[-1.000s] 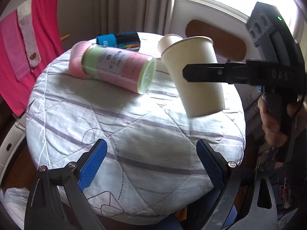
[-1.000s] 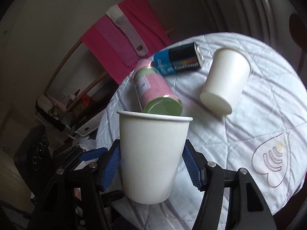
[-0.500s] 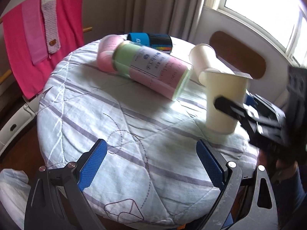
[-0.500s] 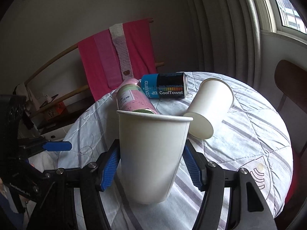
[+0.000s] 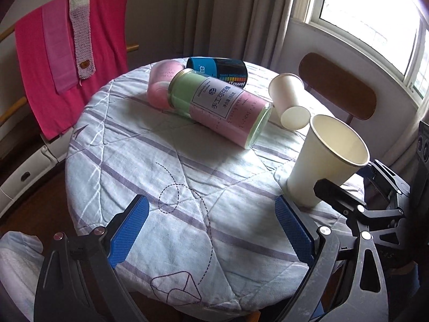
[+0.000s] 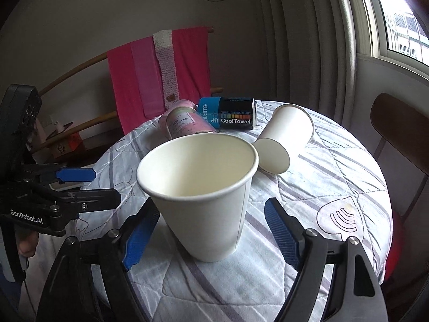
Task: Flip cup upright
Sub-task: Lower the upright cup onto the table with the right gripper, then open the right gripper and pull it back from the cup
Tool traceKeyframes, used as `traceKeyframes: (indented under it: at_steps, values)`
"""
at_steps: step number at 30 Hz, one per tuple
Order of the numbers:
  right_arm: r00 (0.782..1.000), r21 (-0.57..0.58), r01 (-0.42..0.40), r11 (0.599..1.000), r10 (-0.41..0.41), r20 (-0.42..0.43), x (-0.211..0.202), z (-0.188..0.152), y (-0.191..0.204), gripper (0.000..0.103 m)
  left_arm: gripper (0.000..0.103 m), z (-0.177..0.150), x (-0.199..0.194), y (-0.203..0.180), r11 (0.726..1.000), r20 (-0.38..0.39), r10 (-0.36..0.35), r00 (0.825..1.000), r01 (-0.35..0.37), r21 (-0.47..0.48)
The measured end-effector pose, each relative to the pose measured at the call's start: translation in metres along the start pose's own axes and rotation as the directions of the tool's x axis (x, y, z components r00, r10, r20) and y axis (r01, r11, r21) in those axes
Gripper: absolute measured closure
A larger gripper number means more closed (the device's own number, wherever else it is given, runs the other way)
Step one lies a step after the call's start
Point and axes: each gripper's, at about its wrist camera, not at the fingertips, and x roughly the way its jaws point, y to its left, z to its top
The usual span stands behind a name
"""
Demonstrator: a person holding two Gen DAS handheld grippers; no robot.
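Quilted round table (image 6: 335, 177): cup (image 6: 203, 198) upright between spread right gripper (image 6: 211, 230), apparently released; left gripper (image 5: 211, 230) agape, empty.

Both wrist views share the table (image 5: 166, 161) closely.

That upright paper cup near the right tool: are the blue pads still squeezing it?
Apart. In the right wrist view the upright cup stands on the table with cloth visible between it and each blue pad of the right tool.
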Motion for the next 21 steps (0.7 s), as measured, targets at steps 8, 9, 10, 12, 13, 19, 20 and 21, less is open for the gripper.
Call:
traceKeyframes:
  at_steps: [8,9,10,12,13,19,20,21]
  values:
    - [0.984,0.013,0.082,0.997,-0.079,-0.158,-0.029,0.014,0.009,0.021,0.001,0.007,-0.041,-0.022,0.997,0.048,0.071,0.996,-0.073,0.028]
    - [0.983,0.027,0.078,0.997,-0.073,-0.169,-0.034,0.018,0.008,0.021,0.001,0.009,-0.047,-0.027,0.996,0.059,0.077,0.995,-0.079,0.037]
    - [0.982,0.045,0.072,0.996,-0.063,-0.18,-0.038,0.021,0.007,0.021,0.0,0.01,-0.053,-0.032,0.995,0.075,0.083,0.994,-0.086,0.047]
    - [0.975,0.089,0.074,0.993,-0.053,-0.214,-0.045,0.028,0.006,0.021,0.0,0.015,-0.062,-0.043,0.991,0.09,0.11,0.99,-0.116,0.068]
    - [0.974,0.098,0.075,0.992,-0.052,-0.218,-0.05,0.031,0.006,0.021,0.0,0.017,-0.066,-0.048,0.988,0.1,0.127,0.987,-0.134,0.077]
    - [0.969,0.103,0.106,0.989,-0.079,-0.235,-0.072,0.052,0.014,0.021,0.0,0.028,-0.084,-0.059,0.979,0.136,0.181,0.974,-0.192,0.069]
    - [0.968,0.105,0.108,0.989,-0.081,-0.238,-0.074,0.054,0.014,0.021,0.0,0.03,-0.087,-0.059,0.979,0.144,0.184,0.972,-0.194,0.063]
    - [0.965,0.104,0.116,0.988,-0.087,-0.248,-0.075,0.056,0.014,0.021,0.0,0.031,-0.091,-0.059,0.978,0.156,0.188,0.97,-0.199,0.057]
